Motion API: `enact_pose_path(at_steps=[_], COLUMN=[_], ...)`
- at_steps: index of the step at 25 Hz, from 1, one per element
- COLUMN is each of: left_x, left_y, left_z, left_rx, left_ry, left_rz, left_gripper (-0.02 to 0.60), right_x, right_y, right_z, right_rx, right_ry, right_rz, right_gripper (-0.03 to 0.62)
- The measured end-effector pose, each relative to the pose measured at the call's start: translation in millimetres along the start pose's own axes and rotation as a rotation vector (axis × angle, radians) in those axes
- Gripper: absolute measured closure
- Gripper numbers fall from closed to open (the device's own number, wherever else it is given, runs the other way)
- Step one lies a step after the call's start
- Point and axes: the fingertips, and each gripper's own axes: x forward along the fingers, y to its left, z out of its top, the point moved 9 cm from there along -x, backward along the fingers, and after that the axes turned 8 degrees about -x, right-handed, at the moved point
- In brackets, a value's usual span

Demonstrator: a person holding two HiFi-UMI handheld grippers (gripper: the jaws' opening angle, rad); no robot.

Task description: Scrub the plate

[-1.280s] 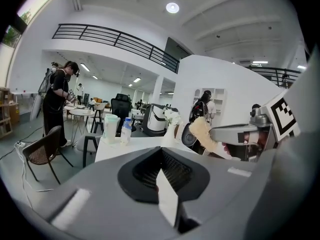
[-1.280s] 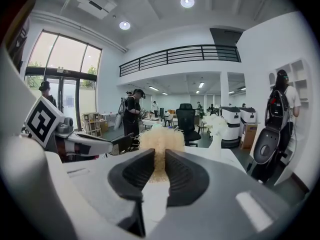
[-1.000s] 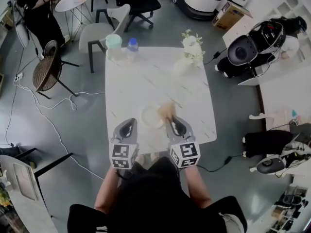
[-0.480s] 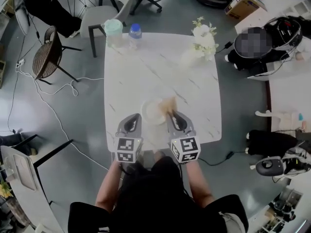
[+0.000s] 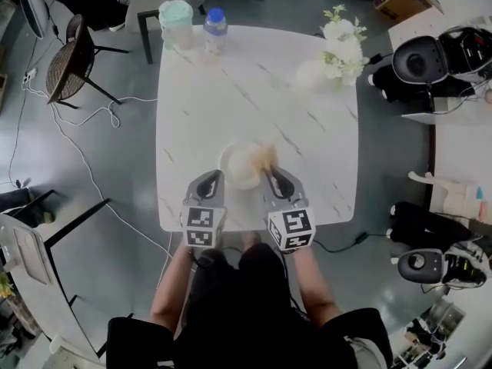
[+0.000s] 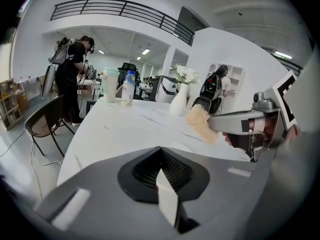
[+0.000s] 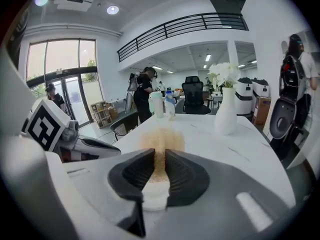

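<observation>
Left tongs pinch the near-left rim of the plate; a thin white edge sits between the pressed-together jaws. Right tongs are clamped on a tan fibrous scrubber, whose bristles sit over the plate's right side. The plate looks flat on the tabletop, in the near half, right in front of the person.

Risks as I see them:
- The rim grip is a shallow bite on smooth ware. Hard sideways scrubbing could pop the rim out, and the plate would then skate across the marble, possibly toward the near edge.
- Pushing down on the right side while only the left rim is anchored could rock or spin the plate around the pinch.
- The scrubber is held by a narrow strip of fibre. Drag on the plate could pull it loose or twist it in the jaws.
- The two tongs work close together, so a wide stroke toward the left could knock one against the other.

Surroundings: a vase of white flowers stands at the far right. A blue-capped bottle and a mint-lidded cup stand at the far left edge. All are well apart from the plate, and nothing is in the stroke path. On the floor there is a wicker chair and a loose cable, both off to the left and not a factor. Other people are working in the background, well clear.
</observation>
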Motion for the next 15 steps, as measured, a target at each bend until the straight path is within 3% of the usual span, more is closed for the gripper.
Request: enact_pose_path(at_steps=[15], left_x=[48.0], left_y=[10.6], left_z=[-45.1], left_rx=[-0.077], left_ry=[0.109], left_rz=[0.121], left_gripper=[0.574], right_x=[44.6], right_y=[-18.8], right_z=[-38.5], right_rx=[-0.004], right_ry=[0.047], right_rz=[0.077], right_gripper=[0.525])
